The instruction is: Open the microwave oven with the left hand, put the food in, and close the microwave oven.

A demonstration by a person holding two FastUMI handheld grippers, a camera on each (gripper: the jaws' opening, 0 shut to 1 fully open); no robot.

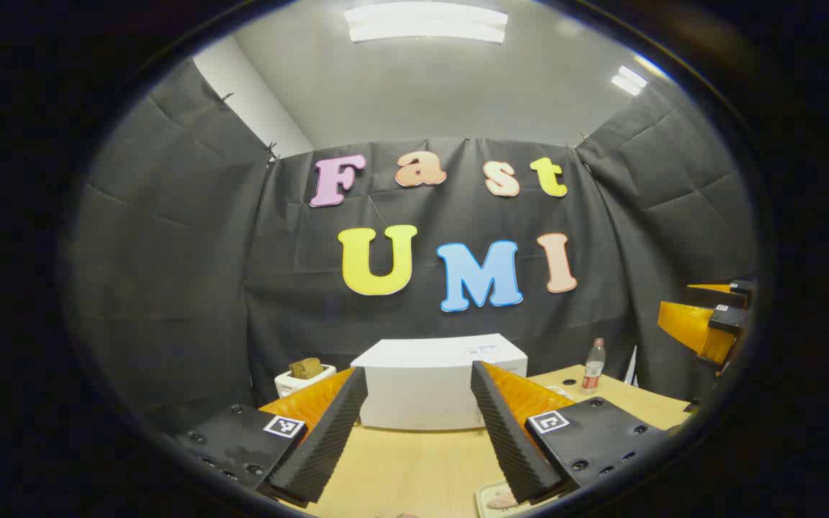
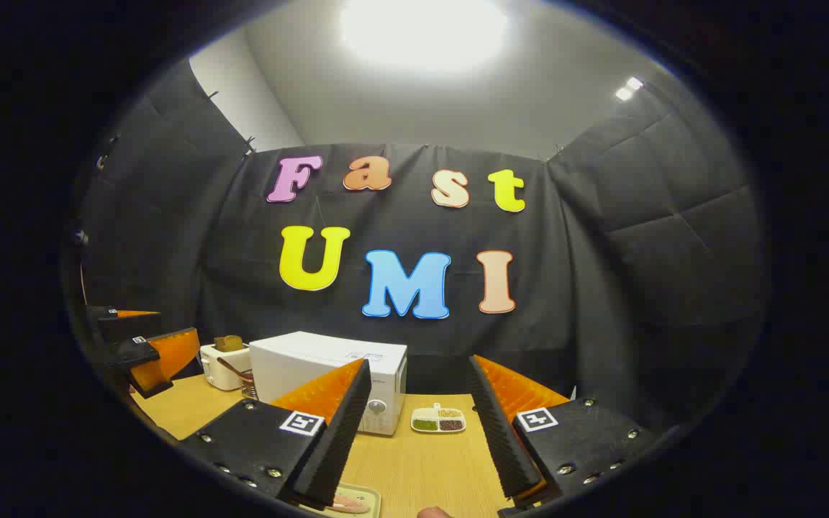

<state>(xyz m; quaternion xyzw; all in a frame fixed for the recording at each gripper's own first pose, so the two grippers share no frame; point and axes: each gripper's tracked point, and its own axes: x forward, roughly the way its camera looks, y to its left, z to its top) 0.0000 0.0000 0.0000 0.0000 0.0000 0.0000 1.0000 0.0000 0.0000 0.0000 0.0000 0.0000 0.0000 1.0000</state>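
In the left gripper view, the left gripper (image 1: 418, 432) is sitting lowest in the frame, its two fingers standing wide apart with nothing between them, hovering over the wooden table (image 1: 414, 467). At the bottom edge, just right of centre, a small tray (image 1: 490, 498) is being cut off by the frame and partly covered by the right-hand finger; something pinkish is lying in it, too little of it showing to name. Between the fingers, in the lower middle, the white microwave oven (image 1: 437, 381) is standing with its door closed. To its left a white toaster (image 1: 303, 379) is holding a brown slice. A bottle (image 1: 593, 365) is standing at lower right, and the right gripper (image 1: 709, 320) is poking in at the right edge, its jaws hard to judge here.

In the right gripper view, the right gripper (image 2: 414, 432) is likewise spread open and gripping nothing. The tray (image 2: 357, 500) is peeking out at the bottom edge, half hidden. The microwave oven (image 2: 328, 370) is sitting left of centre, a divided dish (image 2: 438, 419) of green, dark and yellowish fillings just to its right. The left gripper (image 2: 142, 349) is showing at the left edge.
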